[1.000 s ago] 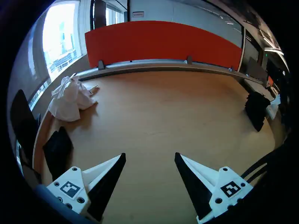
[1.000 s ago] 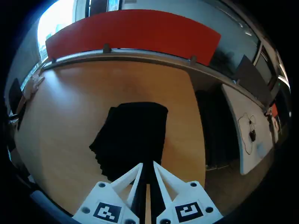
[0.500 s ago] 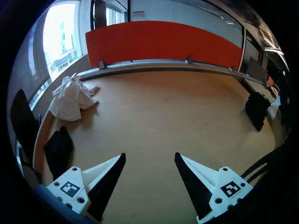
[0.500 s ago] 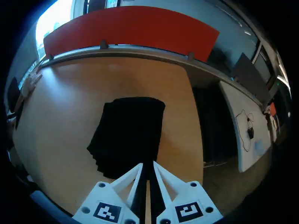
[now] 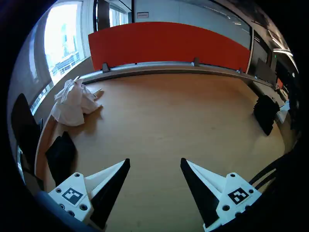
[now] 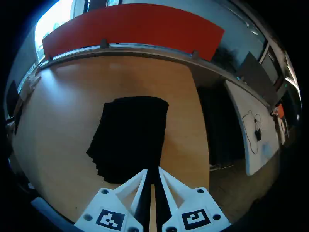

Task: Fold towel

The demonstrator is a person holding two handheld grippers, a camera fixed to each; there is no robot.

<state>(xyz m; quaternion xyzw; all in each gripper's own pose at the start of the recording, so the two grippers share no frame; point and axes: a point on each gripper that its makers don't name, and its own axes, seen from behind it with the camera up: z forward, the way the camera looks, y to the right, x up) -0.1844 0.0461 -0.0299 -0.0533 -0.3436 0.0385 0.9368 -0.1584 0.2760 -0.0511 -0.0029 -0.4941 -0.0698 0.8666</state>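
the right tongs (image 6: 152, 170), pressed together, sit at the folded black towel's (image 6: 131, 135) near edge, likely flattening it; the left tongs (image 5: 154, 160) hover spread, well apart from it.

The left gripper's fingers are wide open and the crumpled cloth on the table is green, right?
Not quite. The left gripper is wide open, but the crumpled cloth on the table is white, not green. The left gripper view shows it.
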